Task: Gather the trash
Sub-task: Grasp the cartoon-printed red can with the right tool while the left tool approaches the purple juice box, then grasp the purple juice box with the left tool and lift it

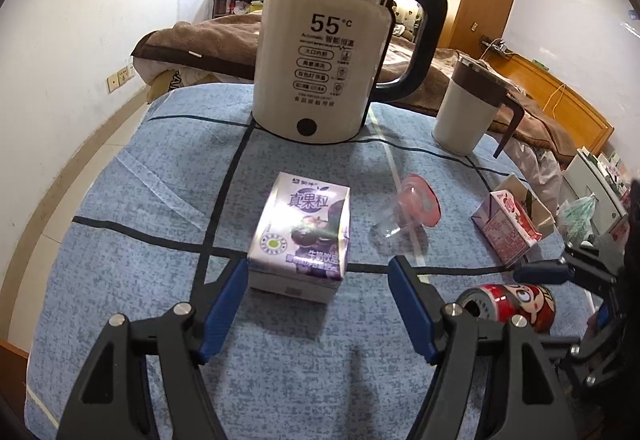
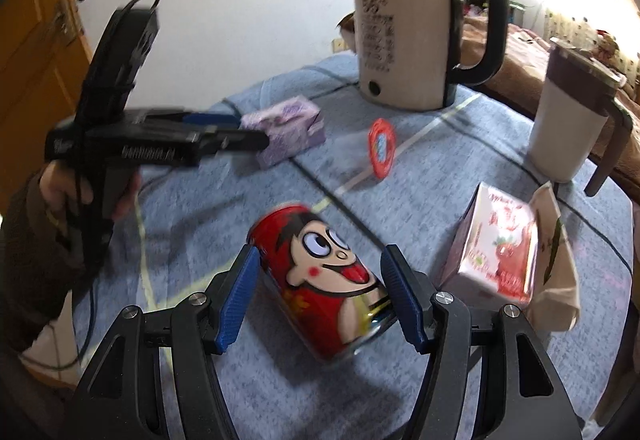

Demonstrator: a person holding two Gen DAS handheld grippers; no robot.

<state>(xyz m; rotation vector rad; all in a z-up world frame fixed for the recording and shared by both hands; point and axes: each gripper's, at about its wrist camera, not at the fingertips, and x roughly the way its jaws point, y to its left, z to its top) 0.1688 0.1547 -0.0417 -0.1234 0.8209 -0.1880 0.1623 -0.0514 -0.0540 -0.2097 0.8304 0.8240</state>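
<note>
A purple milk carton (image 1: 300, 236) (image 2: 284, 132) lies on the blue-clothed table (image 1: 140, 208). Its near end sits between the fingers of my left gripper (image 1: 318, 278) (image 2: 244, 130), which stands open with a gap on the right side. A red can with a cartoon face (image 2: 320, 280) (image 1: 516, 304) lies on its side, slanted between the blue pads of my right gripper (image 2: 320, 260) (image 1: 560, 292). The right jaws are open around it. A clear cup with a red lid (image 1: 404, 212) (image 2: 380, 148) and a pink strawberry carton (image 1: 506, 228) (image 2: 496, 252) lie farther back.
A tall kettle (image 1: 324, 52) (image 2: 404, 40) and a white lidded mug (image 1: 468, 108) (image 2: 564, 120) stand at the table's far side. A beige paper bag (image 2: 556, 260) leans behind the pink carton. A hand and dark sleeve (image 2: 36, 240) hold the left gripper. A bed lies beyond.
</note>
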